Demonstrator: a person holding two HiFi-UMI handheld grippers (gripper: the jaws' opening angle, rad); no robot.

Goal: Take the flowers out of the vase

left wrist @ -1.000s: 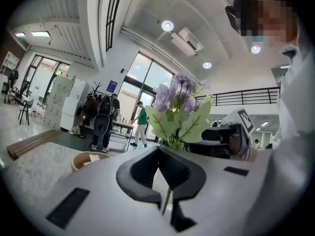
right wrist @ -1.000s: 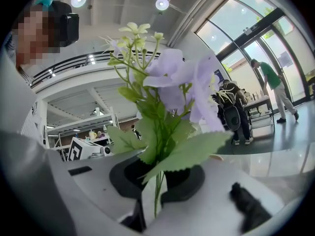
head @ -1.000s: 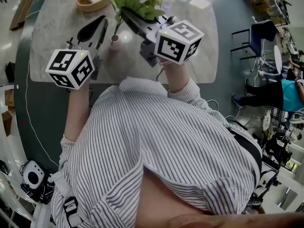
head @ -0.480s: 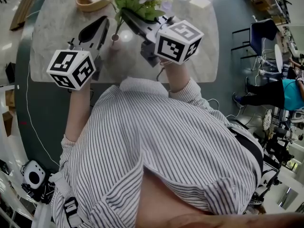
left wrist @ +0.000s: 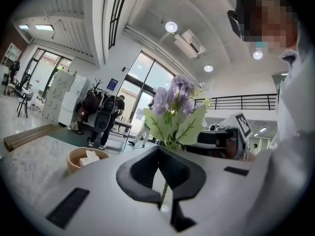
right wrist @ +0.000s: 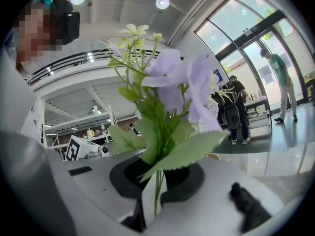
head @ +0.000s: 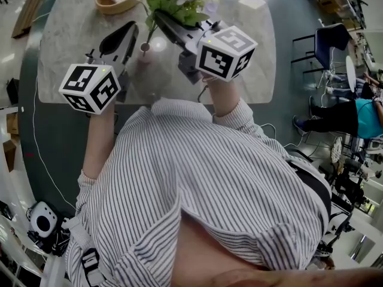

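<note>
Above the marble surface (head: 66, 23) — right gripper (head: 163, 18) narrow, pinching the flowers (right wrist: 172, 82) by their stems (right wrist: 156, 193). Left gripper (left wrist: 157, 151) narrow on the clear vase (head: 144, 48) — stem ends sit in its mouth.

Both forearms reach forward, elbows bent, striped sleeves pushed up. Grippers sit side by side, near level, angled toward each other. Left gripper (head: 131, 27): fingers (left wrist: 135, 168) closed, tips meeting. Right gripper (head: 161, 20): fingers (right wrist: 189, 181) clamped on the flowers (right wrist: 170, 90) at the stems.
</note>
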